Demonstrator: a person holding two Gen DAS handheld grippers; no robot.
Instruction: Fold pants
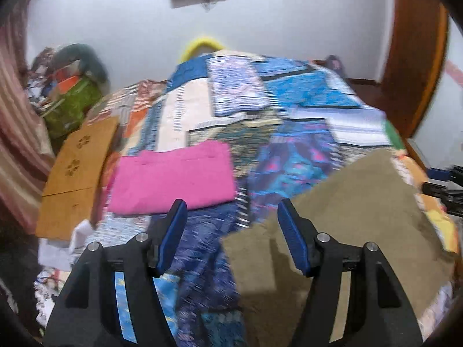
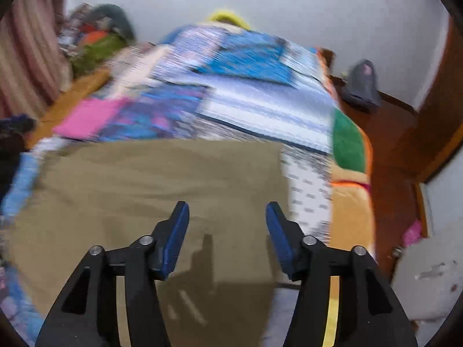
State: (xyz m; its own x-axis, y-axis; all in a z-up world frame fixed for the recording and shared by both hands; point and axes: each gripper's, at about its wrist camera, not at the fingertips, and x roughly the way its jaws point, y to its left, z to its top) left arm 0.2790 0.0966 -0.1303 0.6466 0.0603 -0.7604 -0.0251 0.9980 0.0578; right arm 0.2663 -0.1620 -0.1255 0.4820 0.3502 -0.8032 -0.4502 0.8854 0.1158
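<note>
Olive-brown pants (image 2: 162, 190) lie flat, folded into a rough rectangle, on the patchwork bedspread (image 2: 260, 110). They also show in the left wrist view (image 1: 356, 202) at the right. My right gripper (image 2: 227, 206) is open and empty, hovering over the near right part of the pants. My left gripper (image 1: 230, 205) is open and empty, above the bedspread (image 1: 202, 248) at the pants' left edge. A folded pink garment (image 1: 173, 179) lies to the left of the pants; it also shows in the right wrist view (image 2: 89, 115). Both views are motion-blurred.
An orange-brown board (image 1: 75, 170) lies at the bed's left edge. A pile of clothes (image 1: 72, 92) sits at the far left by a curtain (image 1: 14, 133). A wooden frame (image 1: 416, 66) stands at the right. A grey bag (image 2: 361, 84) rests past the bed's right side.
</note>
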